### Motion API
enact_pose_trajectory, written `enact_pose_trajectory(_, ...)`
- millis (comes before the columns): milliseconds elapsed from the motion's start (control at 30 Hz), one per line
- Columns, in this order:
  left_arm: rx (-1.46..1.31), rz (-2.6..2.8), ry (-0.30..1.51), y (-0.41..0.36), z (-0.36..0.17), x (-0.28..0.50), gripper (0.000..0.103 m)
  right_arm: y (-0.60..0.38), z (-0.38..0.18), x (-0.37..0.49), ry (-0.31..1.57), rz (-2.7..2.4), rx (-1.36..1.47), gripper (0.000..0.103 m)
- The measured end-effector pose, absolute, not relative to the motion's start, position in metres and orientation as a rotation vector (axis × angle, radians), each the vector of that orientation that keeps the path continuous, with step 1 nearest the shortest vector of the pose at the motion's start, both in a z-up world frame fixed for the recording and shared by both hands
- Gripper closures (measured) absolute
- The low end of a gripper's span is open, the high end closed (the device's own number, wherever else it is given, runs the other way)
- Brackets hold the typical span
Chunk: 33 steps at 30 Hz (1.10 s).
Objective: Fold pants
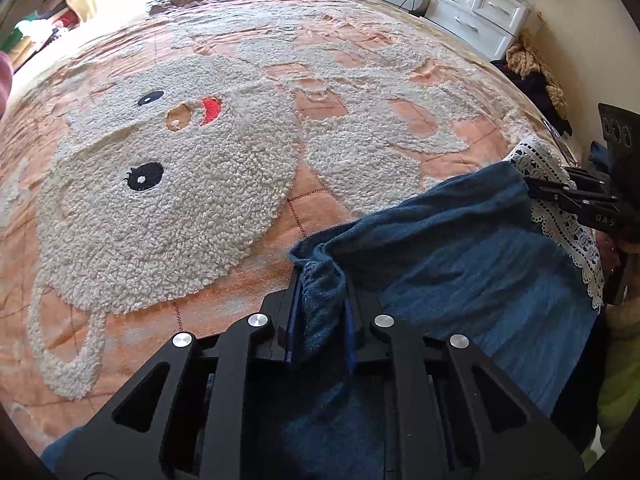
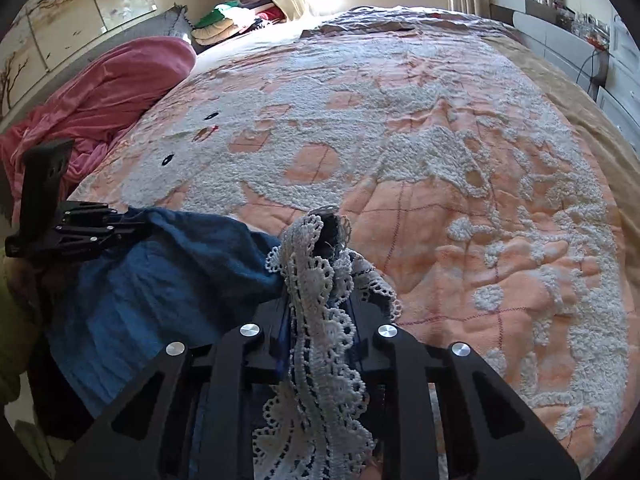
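The blue pants (image 1: 460,264) hang between both grippers over the near edge of the bed. A white lace trim (image 1: 560,216) runs along one end of them. My left gripper (image 1: 320,308) is shut on a bunched blue corner of the pants. In the right wrist view my right gripper (image 2: 324,300) is shut on the lace trim (image 2: 320,320) and the blue cloth (image 2: 168,280) under it. Each gripper shows in the other's view: the right gripper (image 1: 576,196) at the right edge, the left gripper (image 2: 92,232) at the left edge.
A peach bedspread (image 1: 320,208) with a fluffy white rabbit pattern covers the bed (image 2: 440,200). A pink blanket (image 2: 112,92) lies heaped at the left. White drawers (image 1: 476,8) stand beyond the far right corner. Folded clothes (image 2: 224,24) sit by the window.
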<state>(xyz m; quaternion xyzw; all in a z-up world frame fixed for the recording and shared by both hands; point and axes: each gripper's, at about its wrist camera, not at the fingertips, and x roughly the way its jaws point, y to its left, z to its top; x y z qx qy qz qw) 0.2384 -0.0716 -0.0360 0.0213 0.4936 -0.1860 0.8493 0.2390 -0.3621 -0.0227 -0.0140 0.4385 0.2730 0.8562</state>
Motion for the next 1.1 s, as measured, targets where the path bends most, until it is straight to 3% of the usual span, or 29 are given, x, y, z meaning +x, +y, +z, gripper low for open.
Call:
enact_pose_trajectory(333,0.049,-0.294,0.864,-0.079,0.008,0.247,0.097,-0.382,0.035,0.235,0.667,0.437,-0.033,0.088)
enact_pose_trajectory(567,0.123,-0.247,0.938,-0.099,-0.035,0.274,0.094,-0.377,-0.014,0.271,0.848,0.338,-0.125,0.087)
enact_pose_trajectory(667,0.089,-0.237,0.938,-0.090,-0.039,0.275,0.082,-0.378,-0.030,0.279,0.891,0.323,-0.128,0.082)
enact_pose_trajectory(800,0.049,-0.196,0.943,-0.067,-0.036,0.272,0.061,-0.393,-0.024,0.280,0.882,0.280,-0.070,0.054)
enact_pose_trajectory(967,0.044,-0.159,0.920,-0.052,-0.032,0.261,0.048,-0.399,-0.020,0.276,0.868,0.264,-0.054,0.045)
enact_pose_trajectory(1033,0.064,-0.126,0.922,-0.046,-0.032,0.259,0.047,-0.399,-0.018,0.274,0.861,0.256,-0.067,0.041)
enact_pose_trajectory(1100,0.034,-0.125,0.935,-0.035,-0.034,0.260,0.044,-0.398,-0.020,0.274,0.868,0.235,-0.090,0.032)
